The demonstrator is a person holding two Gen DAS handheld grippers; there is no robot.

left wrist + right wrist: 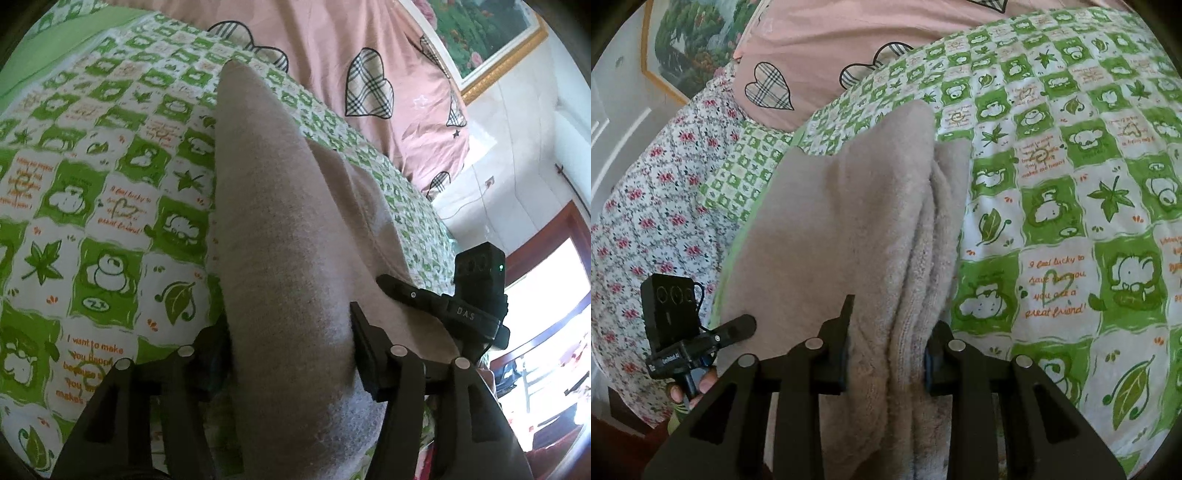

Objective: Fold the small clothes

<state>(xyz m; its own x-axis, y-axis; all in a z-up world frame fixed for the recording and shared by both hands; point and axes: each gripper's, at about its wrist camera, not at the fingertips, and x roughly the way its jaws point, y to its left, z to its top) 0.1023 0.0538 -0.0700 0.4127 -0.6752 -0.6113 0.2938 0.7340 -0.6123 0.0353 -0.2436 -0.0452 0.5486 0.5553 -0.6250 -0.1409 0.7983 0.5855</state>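
Note:
A beige-grey fleece garment [273, 229] lies lengthwise on the green-and-white patterned bedsheet [92, 206]. My left gripper [291, 354] is shut on its near edge, with cloth bunched between the fingers. In the right wrist view the same garment [857, 221] shows folded layers, and my right gripper [886, 354] is shut on its near edge too. The right gripper [436, 306] shows in the left wrist view at the garment's right edge. The left gripper [713, 332] shows at the lower left of the right wrist view.
A pink quilt with plaid hearts [351, 74] lies across the far side of the bed. A floral sheet [646, 206] hangs at the bed's edge. A framed picture [487, 37] hangs on the wall. A bright window [546, 332] is at the right.

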